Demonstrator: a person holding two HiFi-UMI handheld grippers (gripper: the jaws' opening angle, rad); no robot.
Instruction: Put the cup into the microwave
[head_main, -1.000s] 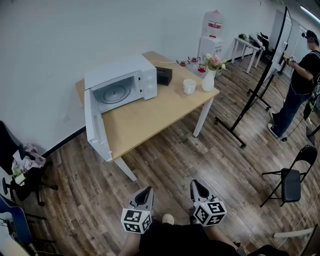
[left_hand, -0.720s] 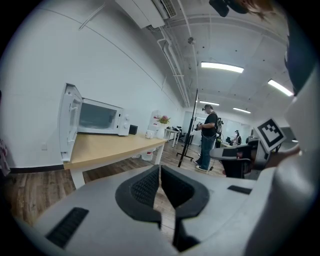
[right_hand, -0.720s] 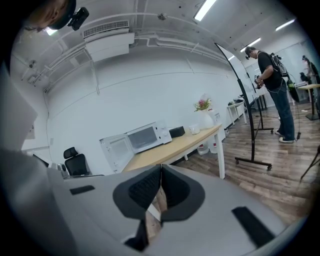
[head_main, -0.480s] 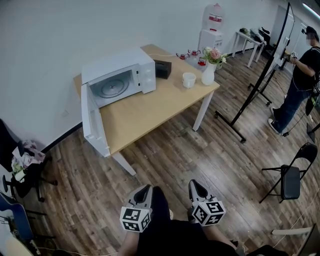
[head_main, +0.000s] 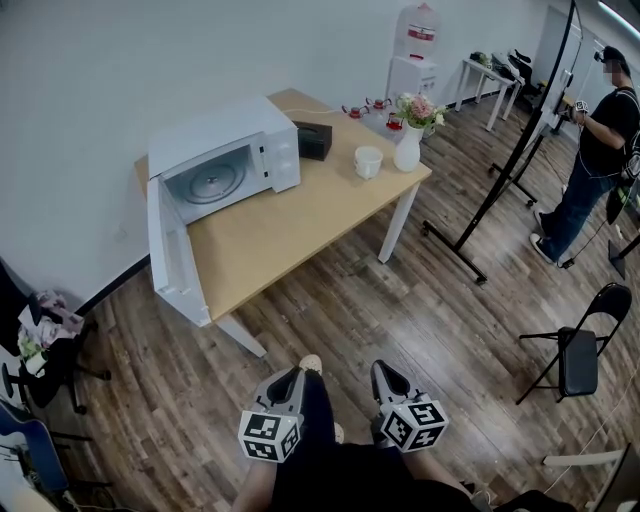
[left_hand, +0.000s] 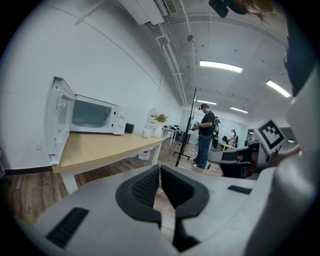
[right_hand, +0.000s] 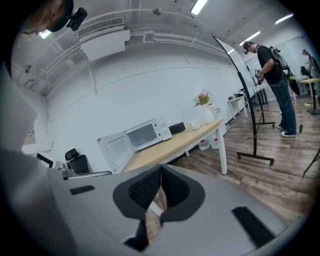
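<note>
A white cup (head_main: 368, 162) stands on the wooden table (head_main: 290, 225), toward its right end, next to a white vase of pink flowers (head_main: 408, 148). The white microwave (head_main: 225, 158) sits at the table's left end with its door (head_main: 175, 255) swung wide open and its cavity empty. Both grippers hang low over the floor, well short of the table: my left gripper (head_main: 293, 378) and my right gripper (head_main: 383, 370), each shut on nothing. In the left gripper view the cup (left_hand: 146, 133) is small beyond the left gripper (left_hand: 160, 170). In the right gripper view the cup (right_hand: 194, 124) shows past the right gripper (right_hand: 161, 169).
A black box (head_main: 313, 140) lies beside the microwave. A black frame stand (head_main: 500, 170) and a person (head_main: 598, 150) are at the right, a folding chair (head_main: 578, 352) nearer. A water dispenser (head_main: 415, 60) stands behind the table, an office chair (head_main: 40, 345) at the left.
The table and microwave have slid left and slightly up in the head view as the person steps toward them. Both grippers stay shut low in the frame.
</note>
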